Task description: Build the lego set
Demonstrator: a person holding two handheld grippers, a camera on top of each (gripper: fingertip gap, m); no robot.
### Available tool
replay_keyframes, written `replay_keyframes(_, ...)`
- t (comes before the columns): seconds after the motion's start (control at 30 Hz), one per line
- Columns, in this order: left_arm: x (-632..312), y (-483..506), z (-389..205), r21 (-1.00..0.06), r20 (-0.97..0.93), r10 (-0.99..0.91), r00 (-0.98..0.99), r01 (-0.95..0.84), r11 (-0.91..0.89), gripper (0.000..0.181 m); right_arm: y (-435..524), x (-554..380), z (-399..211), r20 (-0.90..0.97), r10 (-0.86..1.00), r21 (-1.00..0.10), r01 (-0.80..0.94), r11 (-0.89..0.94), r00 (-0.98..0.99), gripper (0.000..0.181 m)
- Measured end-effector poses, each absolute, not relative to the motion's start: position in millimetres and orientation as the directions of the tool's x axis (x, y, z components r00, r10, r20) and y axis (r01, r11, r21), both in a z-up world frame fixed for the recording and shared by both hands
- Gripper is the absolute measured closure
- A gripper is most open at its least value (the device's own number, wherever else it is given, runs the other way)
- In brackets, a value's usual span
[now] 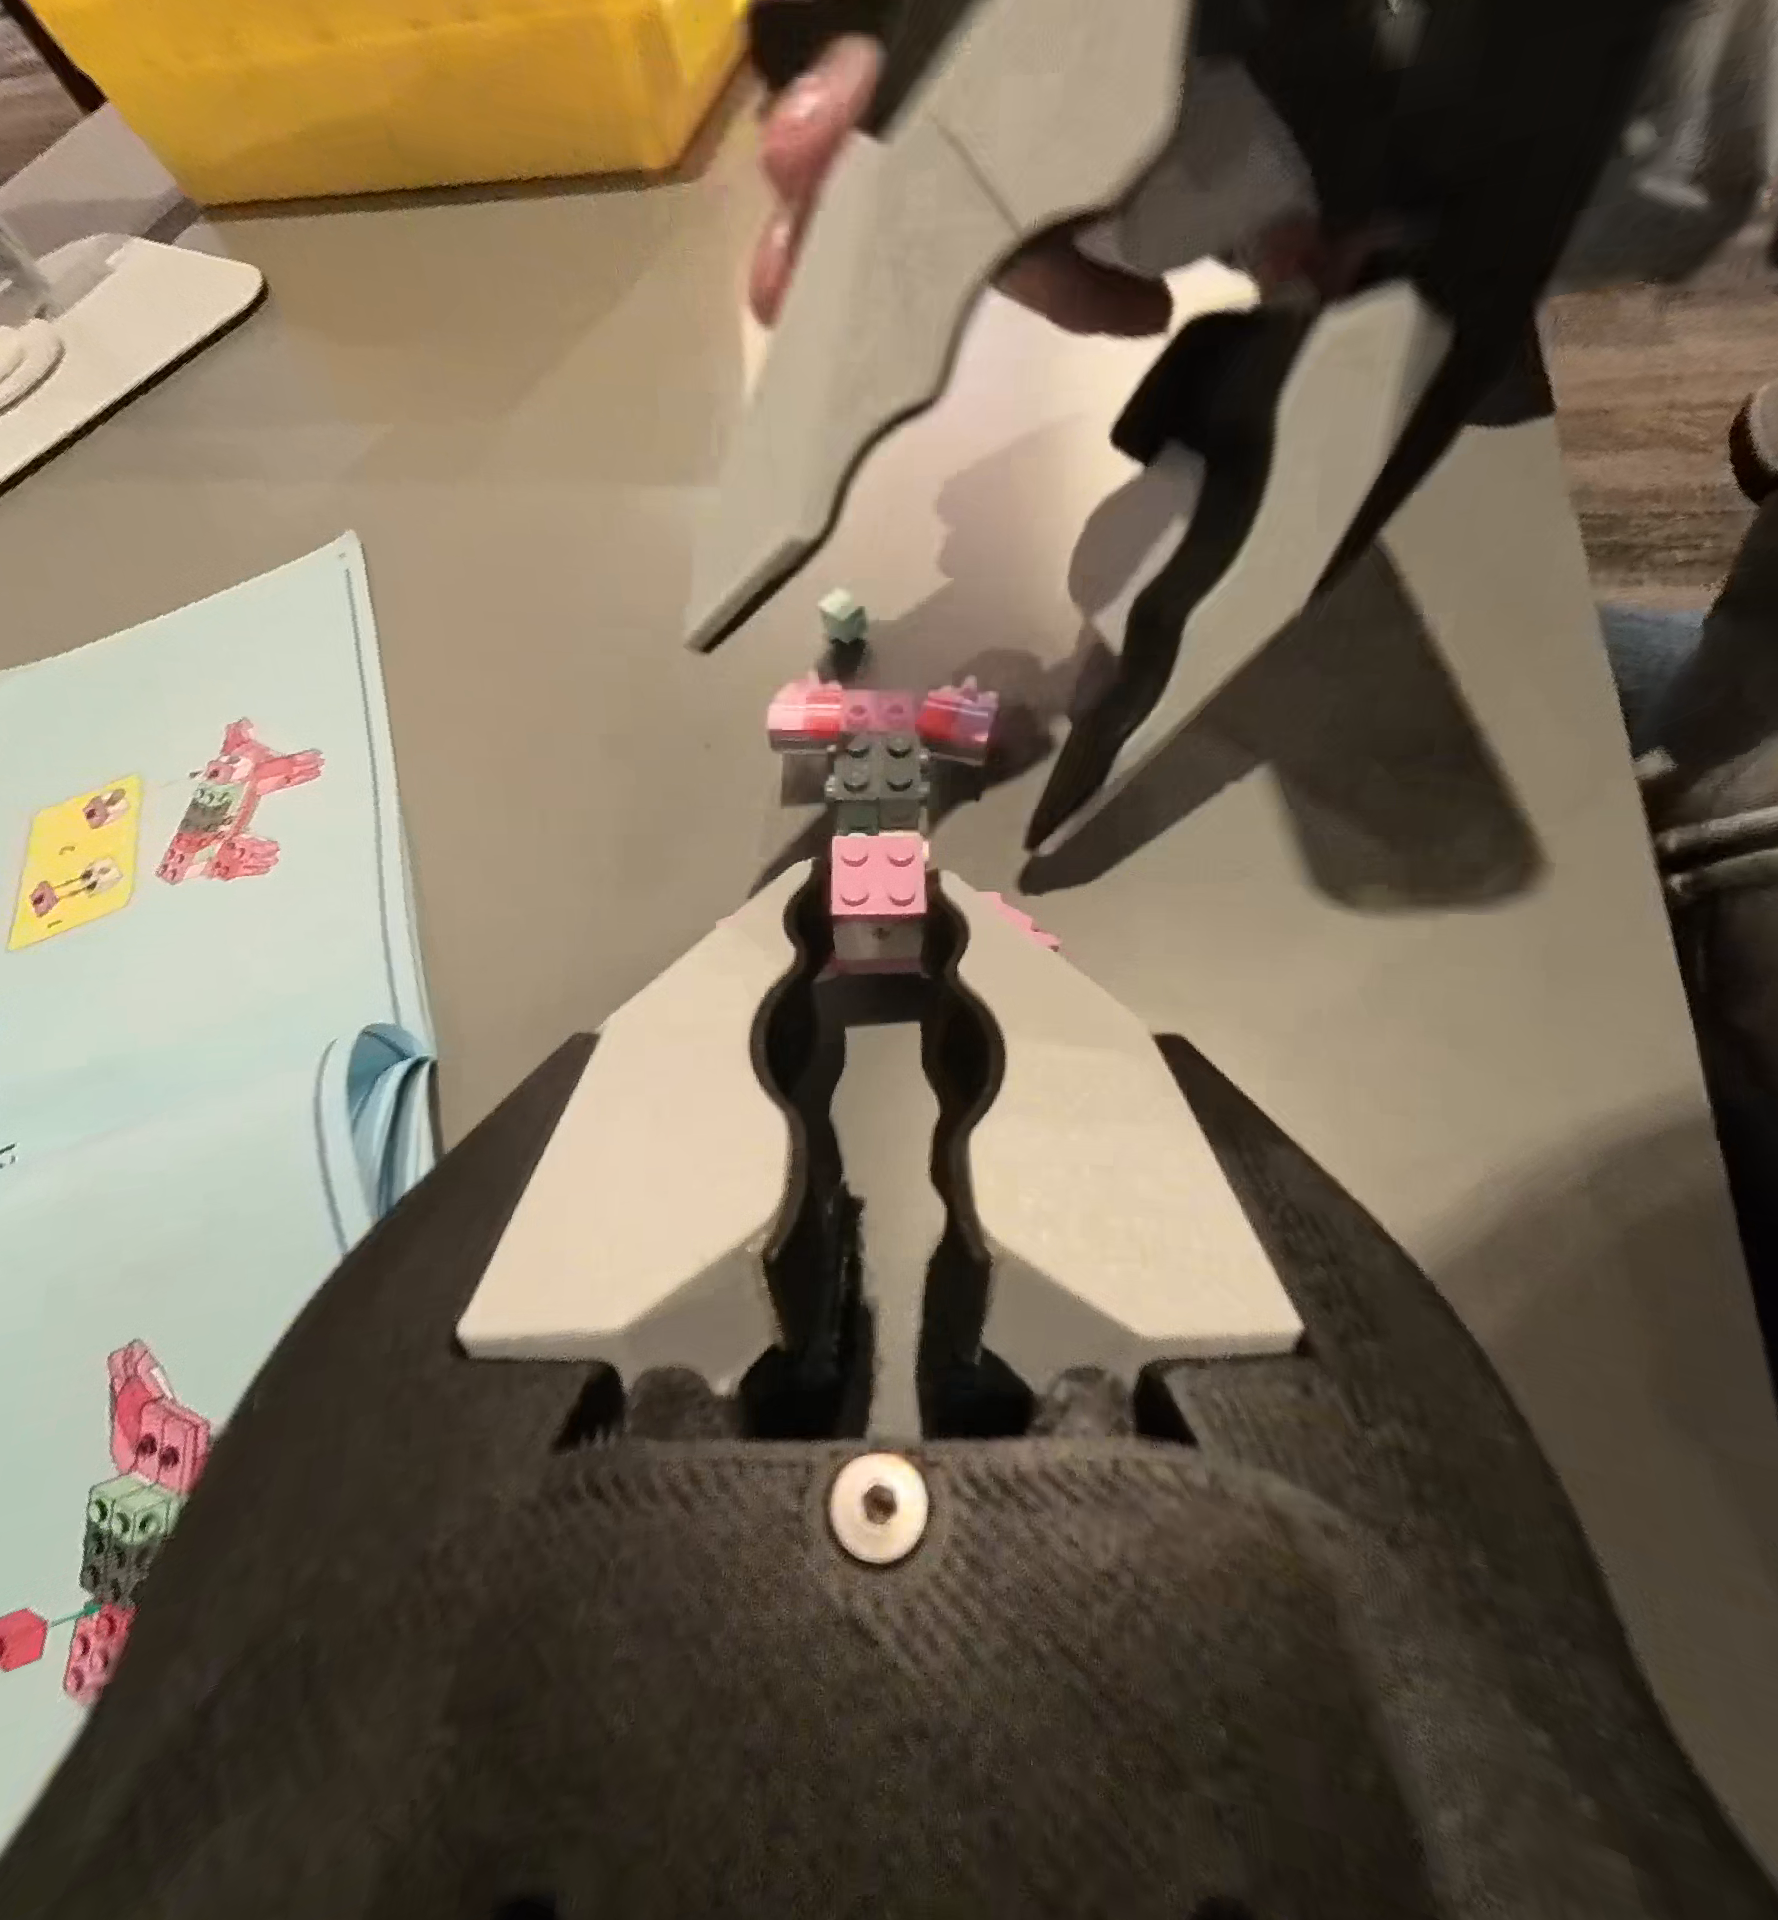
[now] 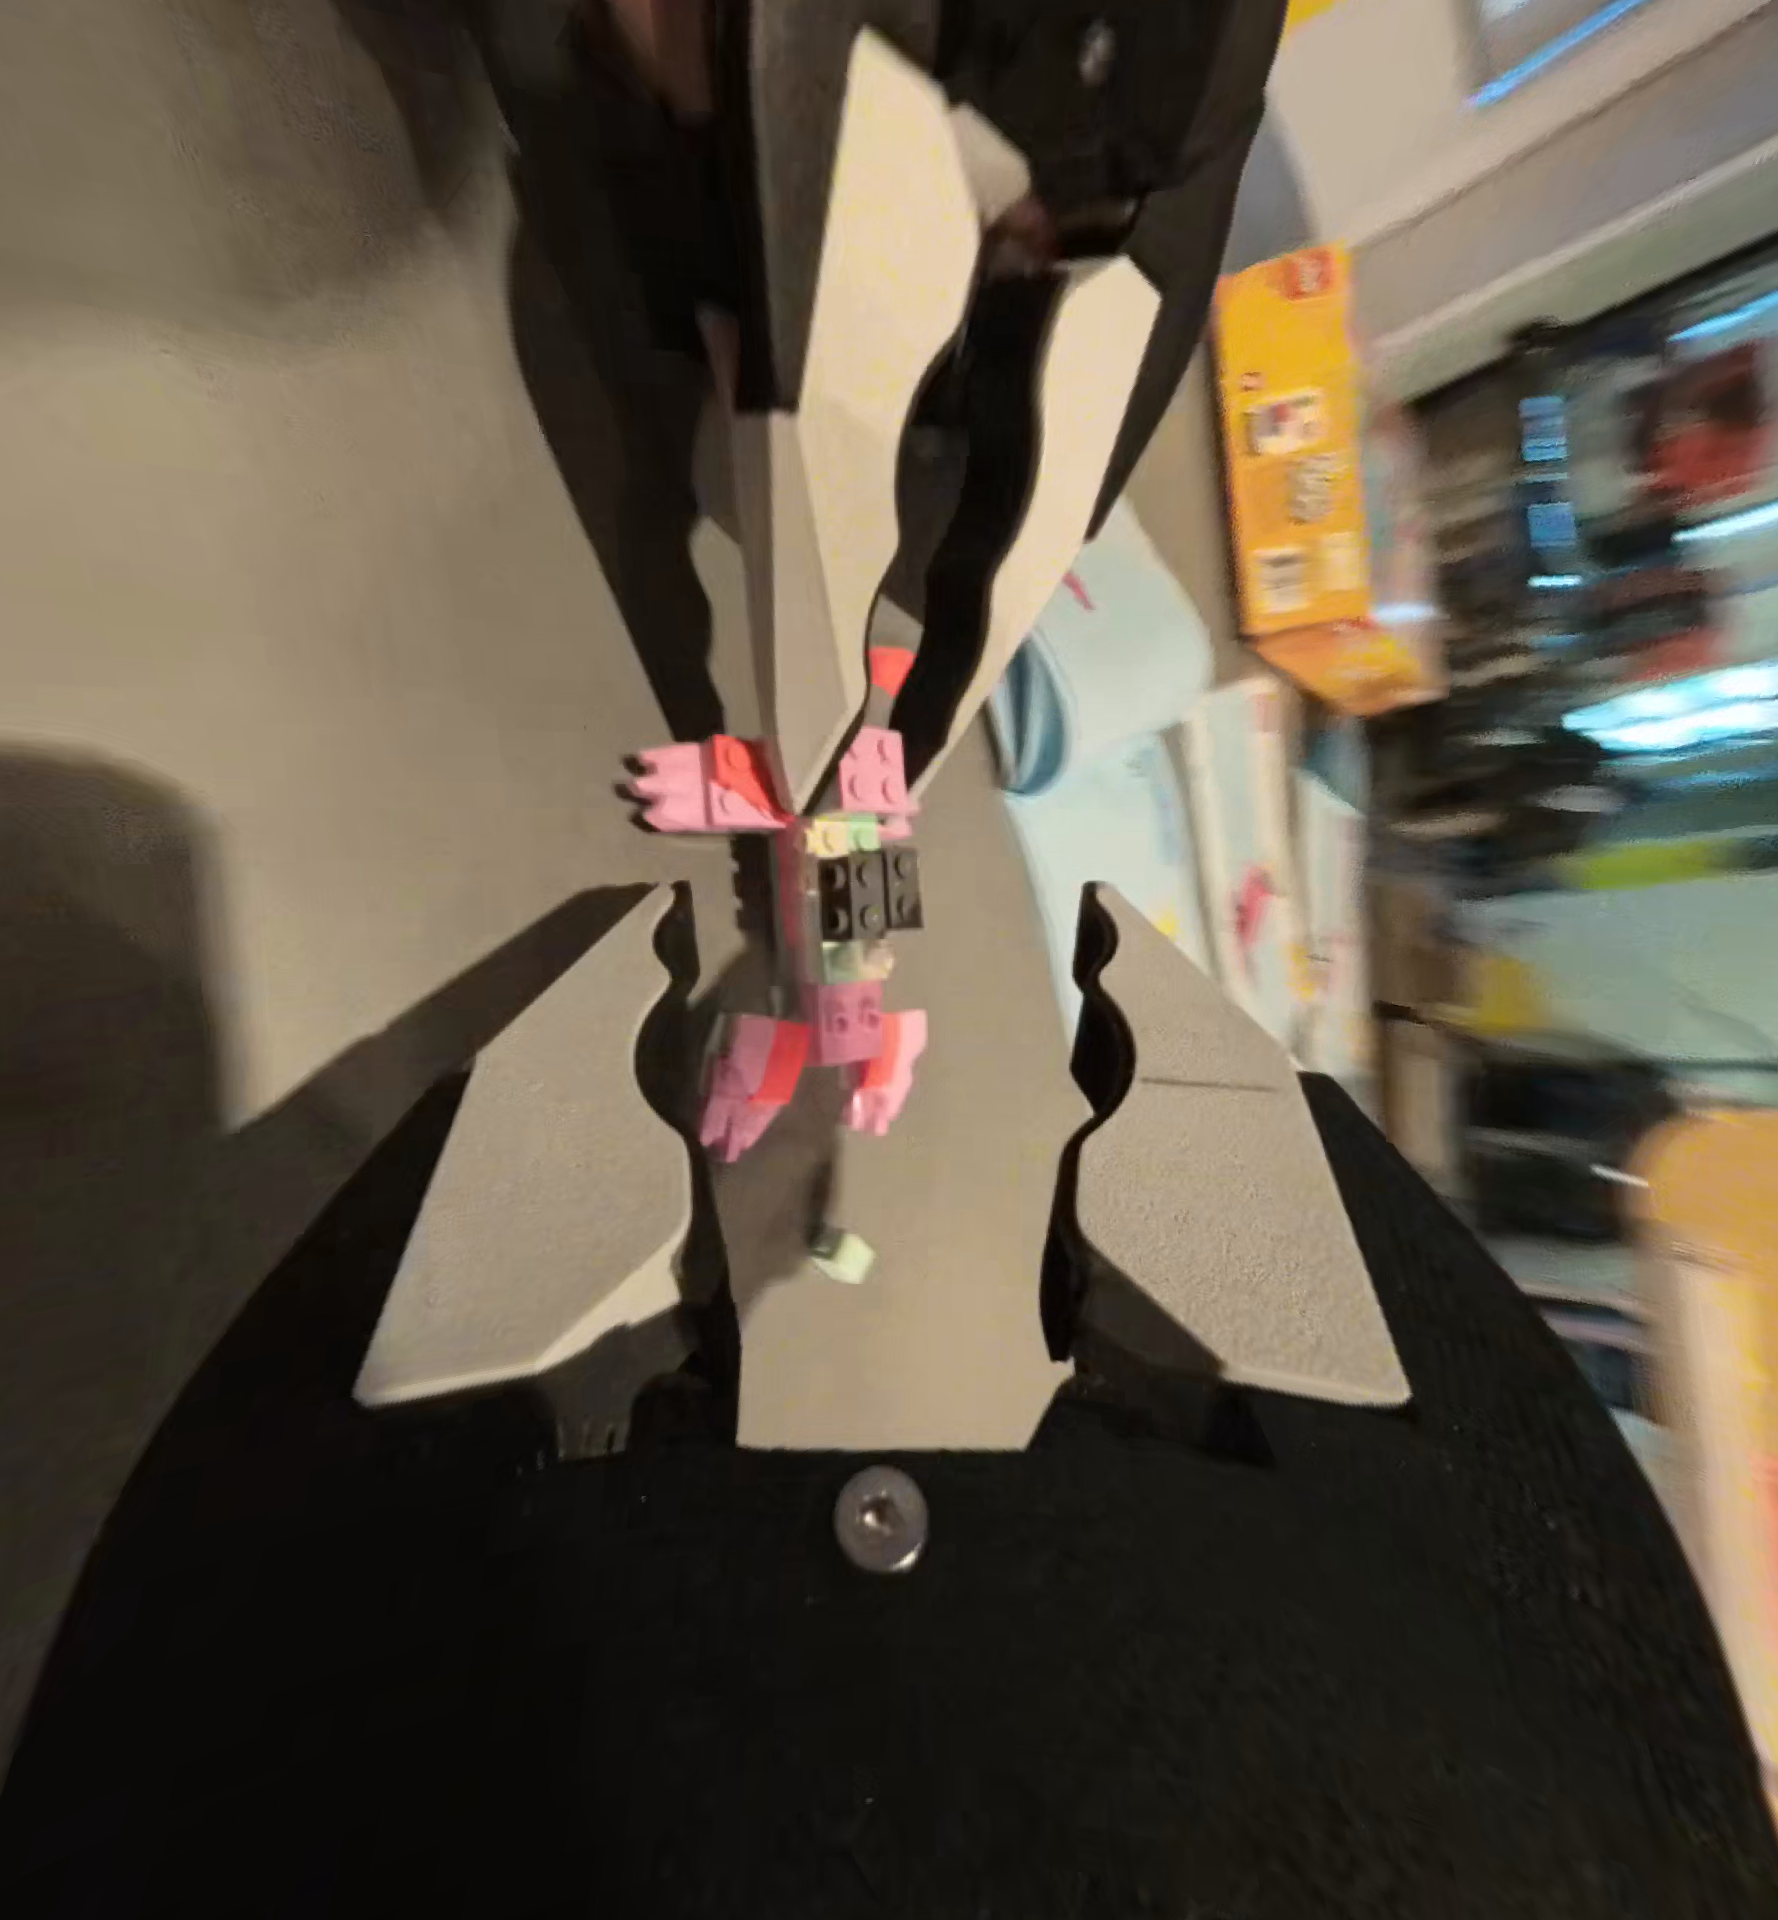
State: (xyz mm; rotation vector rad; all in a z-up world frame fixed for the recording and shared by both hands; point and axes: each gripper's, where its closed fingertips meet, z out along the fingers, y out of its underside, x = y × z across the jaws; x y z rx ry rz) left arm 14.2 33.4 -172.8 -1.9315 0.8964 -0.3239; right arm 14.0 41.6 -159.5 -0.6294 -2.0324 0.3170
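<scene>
While L gripper clamps one pink, red and dark-grey brick figure above grey table, R gripper hangs spread, empty. One loose pale-green brick; one instruction booklet.

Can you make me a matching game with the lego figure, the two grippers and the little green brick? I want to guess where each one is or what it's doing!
Things:
1. lego figure
2. left gripper
3. right gripper
4. green brick

States:
A. open, empty
B. loose on the table
C. shut on the figure
D. held at one end

Pairs: 1-D, 2-C, 3-A, 4-B
</scene>
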Motion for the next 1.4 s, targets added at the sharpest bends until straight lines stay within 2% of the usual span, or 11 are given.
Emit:
replay_keyframes(0.1, 9, 37, -169, -0.864, -0.088, -0.678, 0.730, -0.394, -0.312, 0.165, 50, 8, -164, 0.868, 0.400, -0.302, 0.325, 0.896, -0.295, 0.113)
replay_keyframes(0.47, 7, 37, -162, -0.887, -0.012, -0.666, 0.746, -0.315, -0.336, 0.165, 56, -9, -167, 0.972, 0.096, -0.022, 0.321, 0.947, -0.217, 0.135)
replay_keyframes(0.7, 8, 37, -163, -0.887, 0.000, -0.668, 0.744, -0.309, -0.344, 0.165, 60, -10, -167, 0.976, 0.085, -0.011, 0.339, 0.941, -0.202, 0.148)
replay_keyframes(1.4, 10, 35, -171, -0.859, 0.021, -0.673, 0.740, -0.332, -0.391, 0.165, 59, -7, -175, 0.964, 0.079, 0.010, 0.329, 0.944, -0.255, 0.152)
